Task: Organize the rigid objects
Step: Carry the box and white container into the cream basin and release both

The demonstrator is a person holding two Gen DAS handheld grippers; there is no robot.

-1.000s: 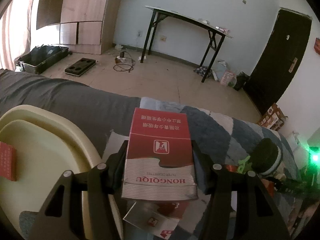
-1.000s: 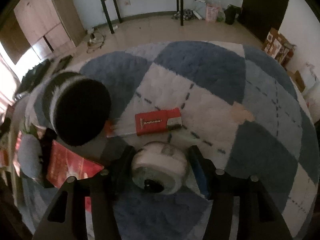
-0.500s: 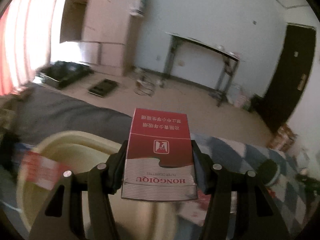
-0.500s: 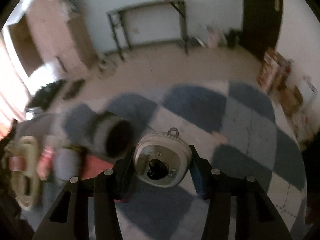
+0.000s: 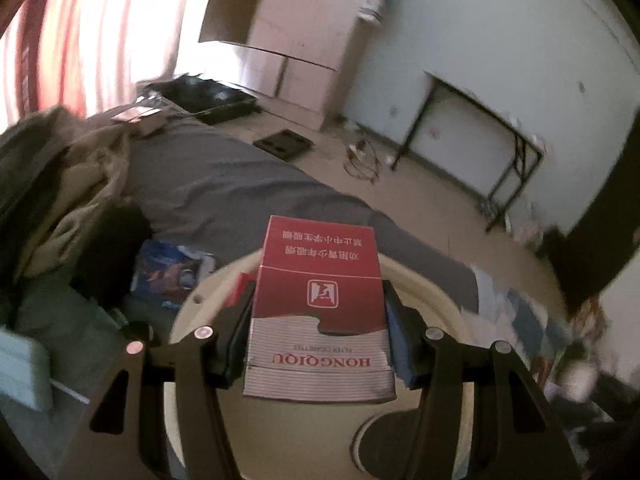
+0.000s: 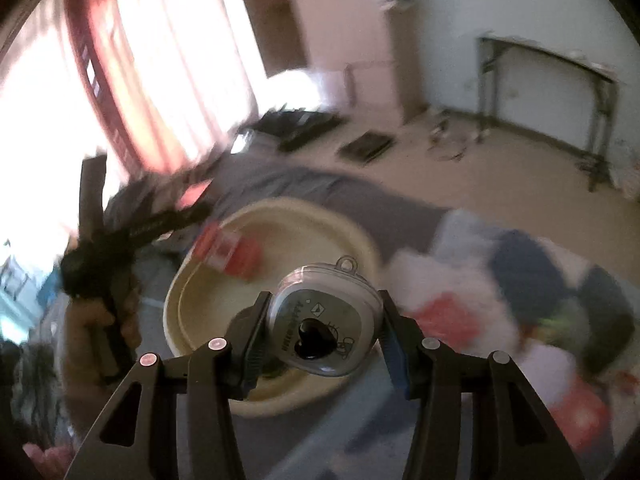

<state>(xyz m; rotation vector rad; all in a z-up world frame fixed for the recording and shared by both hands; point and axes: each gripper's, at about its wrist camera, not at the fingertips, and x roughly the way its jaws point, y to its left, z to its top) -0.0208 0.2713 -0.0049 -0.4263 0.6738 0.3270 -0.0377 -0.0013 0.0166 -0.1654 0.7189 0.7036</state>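
Left gripper (image 5: 320, 332) clamps a cigarette pack (image 5: 318, 312), long axis pointing away; right gripper (image 6: 322, 336) clamps a rounded clear case (image 6: 324, 320), loop forward.

Between the left jaws sits a red-and-white cigarette pack (image 5: 318, 316) of smooth printed card, faintly glossy. Below it lies a cream basin (image 5: 436, 292) of smooth plastic with a dull sheen. Beyond that, the grey bedsheet (image 5: 224, 188) is matt woven cloth. Between the right jaws, the small rounded case (image 6: 324, 320) is clear glossy plastic. To its right, a blue-and-white blanket (image 6: 520, 264) looks soft and fuzzy.
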